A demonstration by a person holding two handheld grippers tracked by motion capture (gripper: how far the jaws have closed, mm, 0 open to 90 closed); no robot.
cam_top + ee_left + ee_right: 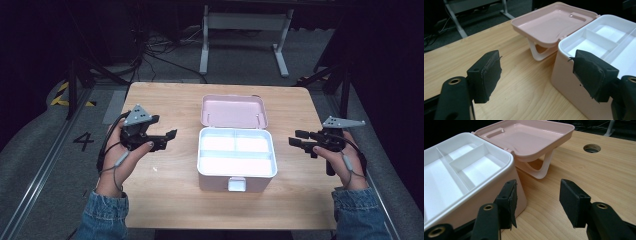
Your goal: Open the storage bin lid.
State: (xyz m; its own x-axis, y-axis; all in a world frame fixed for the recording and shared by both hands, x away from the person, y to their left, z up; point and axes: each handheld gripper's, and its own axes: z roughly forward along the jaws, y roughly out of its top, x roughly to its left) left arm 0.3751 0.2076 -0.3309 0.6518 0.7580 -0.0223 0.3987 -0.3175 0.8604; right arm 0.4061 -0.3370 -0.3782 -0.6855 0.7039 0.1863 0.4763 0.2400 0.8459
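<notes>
Mid-surface, the open pink box looks light, rigid and slick, best gripped by its side walls; left tongs and right tongs gape, empty.

Light wooden table with rounded corners and a round hole near one edge. Resting at its middle, a white box with inner compartments, pink lid folded open behind, carry handle touching the wood.
</notes>
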